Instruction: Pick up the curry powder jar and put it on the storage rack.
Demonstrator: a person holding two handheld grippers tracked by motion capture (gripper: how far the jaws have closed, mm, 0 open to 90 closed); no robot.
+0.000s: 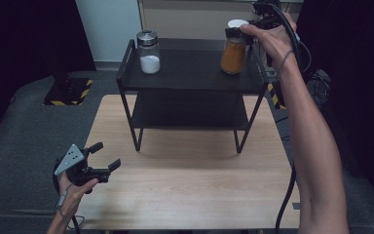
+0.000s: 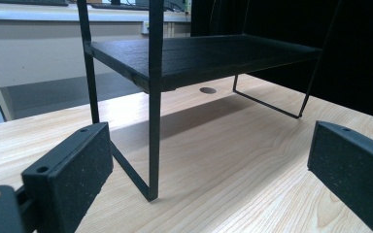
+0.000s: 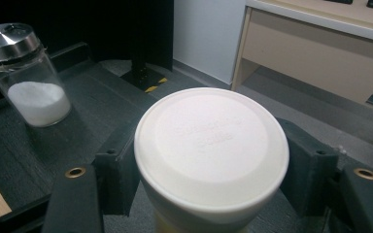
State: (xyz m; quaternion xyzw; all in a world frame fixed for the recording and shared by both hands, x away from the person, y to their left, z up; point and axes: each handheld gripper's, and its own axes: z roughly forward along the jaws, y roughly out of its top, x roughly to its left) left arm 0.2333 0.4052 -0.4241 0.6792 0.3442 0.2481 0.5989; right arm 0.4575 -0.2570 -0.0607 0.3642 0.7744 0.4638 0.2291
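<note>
Nearest, a white lid point(image 3: 211, 145) sits between the right hand-held gripper's point(image 3: 211, 167) jaws, which clamp the orange jar point(image 1: 233, 55) by its cap at the right end of the rack's point(image 1: 126, 66) top shelf. This looks like the placing or lifting step; next, I judge, calls for a steady vertical move. Two jars count here, orange and salt jar point(image 1: 149, 52), on one rack, while the left hand-held gripper point(image 1: 103, 156) hovers open over the bench point(image 1: 190, 185).

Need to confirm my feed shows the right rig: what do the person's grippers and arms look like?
Both grippers are black with flat rectangular jaws. The left gripper carries a grey three-cornered plate on top; a thick black cable trails from the right gripper. Forearms are bare, no sleeves, with a thin grey strap at each wrist.
</note>
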